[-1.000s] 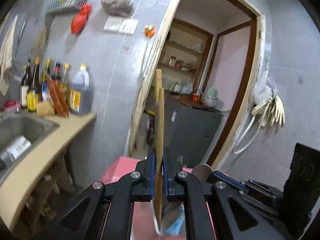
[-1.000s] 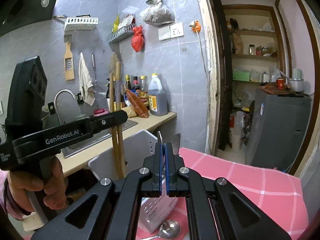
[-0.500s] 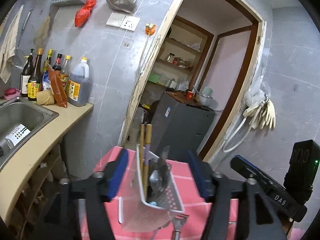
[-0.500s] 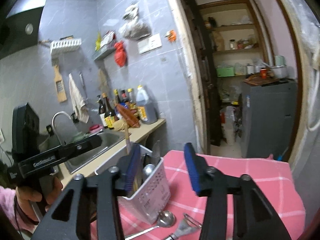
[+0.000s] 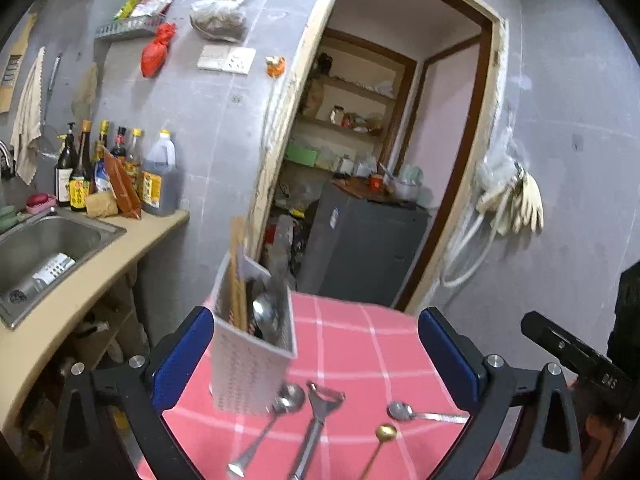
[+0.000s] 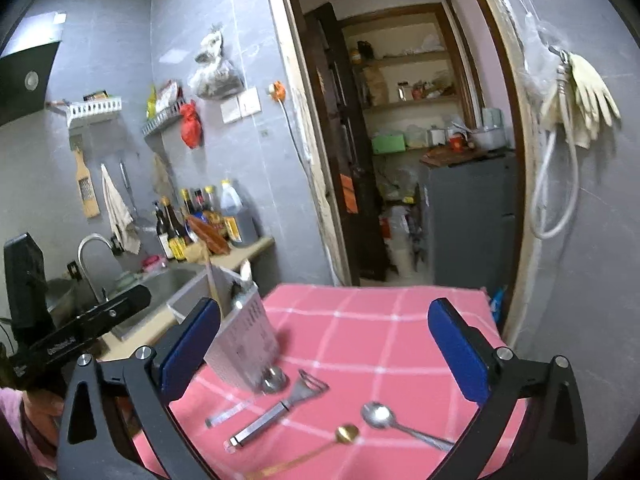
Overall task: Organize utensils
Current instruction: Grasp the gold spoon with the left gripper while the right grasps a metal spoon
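A white perforated utensil holder (image 5: 252, 356) (image 6: 244, 344) stands on the pink checked tablecloth (image 5: 360, 344) with wooden chopsticks (image 5: 238, 280) and a steel spoon (image 5: 264, 312) upright in it. In front of it lie a large spoon (image 5: 280, 404), a metal opener (image 5: 320, 408) (image 6: 280, 408), a small silver spoon (image 5: 404, 411) (image 6: 380, 416) and a gold spoon (image 5: 385, 434) (image 6: 346, 434). My left gripper (image 5: 316, 356) hangs above these, its jaws opening wide and holding nothing. My right gripper (image 6: 324, 348) is likewise opening and empty, with the holder by its left finger.
Left of the table runs a counter with a steel sink (image 5: 48, 248) and several bottles (image 5: 120, 176). A doorway behind the table shows a grey cabinet (image 5: 360, 248). Gloves (image 5: 516, 204) hang on the right wall. A hand holds the other gripper at each view's edge.
Both grippers went from shut to wide open and drew back from the holder. The chopsticks left the left gripper's grip and now stand in the holder. More of the table shows.
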Demonstrator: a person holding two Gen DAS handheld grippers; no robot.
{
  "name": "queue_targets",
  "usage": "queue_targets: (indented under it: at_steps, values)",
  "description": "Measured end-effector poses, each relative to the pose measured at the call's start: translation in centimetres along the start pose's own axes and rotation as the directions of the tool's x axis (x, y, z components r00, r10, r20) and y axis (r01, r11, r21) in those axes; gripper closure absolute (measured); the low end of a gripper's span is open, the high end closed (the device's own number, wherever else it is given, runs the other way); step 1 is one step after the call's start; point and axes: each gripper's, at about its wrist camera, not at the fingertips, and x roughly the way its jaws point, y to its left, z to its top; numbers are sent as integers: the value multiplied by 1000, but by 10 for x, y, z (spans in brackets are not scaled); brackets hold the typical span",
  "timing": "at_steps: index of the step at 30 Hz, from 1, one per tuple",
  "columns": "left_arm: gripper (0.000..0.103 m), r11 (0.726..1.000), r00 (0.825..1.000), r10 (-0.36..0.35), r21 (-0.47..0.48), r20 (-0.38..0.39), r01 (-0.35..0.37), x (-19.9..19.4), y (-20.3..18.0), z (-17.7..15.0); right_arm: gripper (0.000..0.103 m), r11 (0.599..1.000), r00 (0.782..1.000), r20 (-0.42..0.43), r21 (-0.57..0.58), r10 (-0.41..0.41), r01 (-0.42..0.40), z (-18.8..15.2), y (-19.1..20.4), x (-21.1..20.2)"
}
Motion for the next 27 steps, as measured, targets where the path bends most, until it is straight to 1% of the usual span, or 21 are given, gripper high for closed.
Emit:
queue_targets:
  at_steps: [2, 5, 6, 8, 9, 10, 11, 13, 14, 15, 17, 18, 19, 20, 21, 22, 23, 24, 25, 26, 27]
  values:
    - [0, 1000, 1000, -6, 5, -29, 6, 2, -5, -9, 1, 1000, 999, -33, 3, -14, 14, -8, -10, -1]
    - [0, 1000, 995, 0, 25, -102, 2, 10, -12, -26, 1, 999, 994, -105, 13, -32, 33, -20, -28, 4]
    - [0, 1000, 993, 0, 29, -121, 4, 13, -14, -30, 1, 999, 990, -137, 21, -34, 38, -25, -35, 8]
    - [0, 999, 983, -5, 35, -183, 12, 21, -19, -40, 1, 998, 980, -197, 48, -22, 33, -33, -50, 16]
    - [0, 999, 979, -10, 36, -205, 17, 24, -19, -43, 1, 997, 972, -234, 65, -11, 27, -38, -59, 22]
    - [0, 999, 967, -20, 36, -253, 30, 32, -21, -49, 1, 996, 962, -274, 88, 8, 17, -42, -70, 30]
    - [0, 999, 958, -26, 35, -285, 37, 38, -23, -53, 1, 995, 955, -297, 99, 19, 11, -46, -76, 34]
    - [0, 998, 940, -33, 31, -339, 47, 49, -26, -61, 1, 992, 931, -362, 127, 49, -3, -54, -94, 50]
    - [1, 998, 934, -36, 30, -355, 50, 53, -26, -64, 1, 992, 921, -384, 129, 58, -9, -59, -98, 55]
    - [3, 998, 923, -44, 26, -382, 58, 60, -28, -68, 1, 992, 911, -408, 125, 63, -13, -63, -103, 62]
    - [12, 997, 908, -46, 30, -417, 64, 70, -34, -76, 5, 993, 890, -448, 111, 83, -36, -69, -109, 76]
    - [14, 997, 899, -48, 34, -435, 70, 75, -37, -79, 12, 993, 882, -462, 106, 89, -45, -71, -111, 81]
    - [19, 997, 893, -51, 36, -447, 75, 80, -38, -81, 21, 993, 866, -490, 100, 100, -58, -74, -113, 90]
    - [23, 996, 886, -58, 33, -461, 83, 86, -41, -84, 26, 993, 857, -504, 95, 104, -65, -77, -113, 96]
    - [26, 995, 877, -68, 27, -475, 92, 92, -42, -86, 32, 993, 844, -524, 89, 113, -78, -80, -113, 104]
    - [31, 995, 867, -81, 17, -492, 103, 98, -45, -90, 35, 992, 828, -547, 83, 125, -94, -83, -113, 113]
    - [37, 993, 853, -97, 4, -512, 115, 105, -47, -93, 37, 993, 817, -564, 71, 118, -95, -82, -112, 119]
    - [40, 992, 839, -110, -8, -532, 126, 112, -48, -98, 40, 991, 802, -583, 63, 129, -114, -85, -110, 127]
    - [47, 990, 824, -126, -23, -552, 136, 119, -49, -101, 44, 990, 789, -599, 55, 136, -129, -87, -109, 132]
    - [54, 989, 808, -141, -38, -571, 146, 125, -50, -105, 46, 988, 769, -624, 39, 140, -149, -90, -105, 140]
    - [58, 987, 792, -153, -50, -591, 153, 132, -51, -109, 50, 986, 753, -642, 27, 145, -166, -93, -103, 147]
